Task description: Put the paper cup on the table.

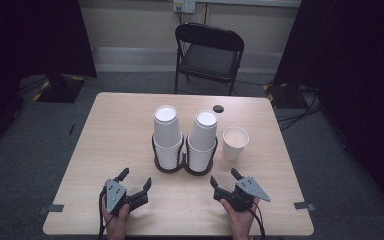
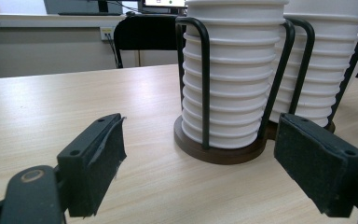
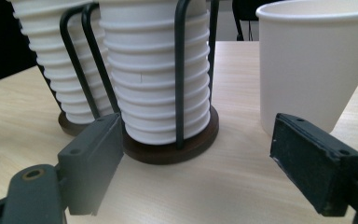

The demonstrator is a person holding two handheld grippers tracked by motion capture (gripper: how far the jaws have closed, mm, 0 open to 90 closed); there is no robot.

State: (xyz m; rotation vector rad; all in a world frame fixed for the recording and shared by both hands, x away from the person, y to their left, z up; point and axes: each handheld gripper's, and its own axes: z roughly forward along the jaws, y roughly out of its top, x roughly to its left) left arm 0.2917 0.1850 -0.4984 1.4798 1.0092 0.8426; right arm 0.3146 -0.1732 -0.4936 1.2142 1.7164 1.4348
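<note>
You're barely started: both your left hand-held gripper [image 1: 132, 181] and right hand-held gripper [image 1: 224, 178] sit spread wide and empty at the frame's bottom, one loose cup [image 1: 235, 143] standing right of the two racked cup stacks [image 1: 168, 138] mid-frame on the surface [image 1: 105, 135].

A light wooden table [image 1: 110, 145] carries a dark two-ring cup holder [image 1: 185, 167] near its middle, holding two stacks of upturned white cups. Just right of it stands a single white cup [image 1: 235, 143], upright. A small dark disc [image 1: 218, 108] lies near the far edge.
</note>
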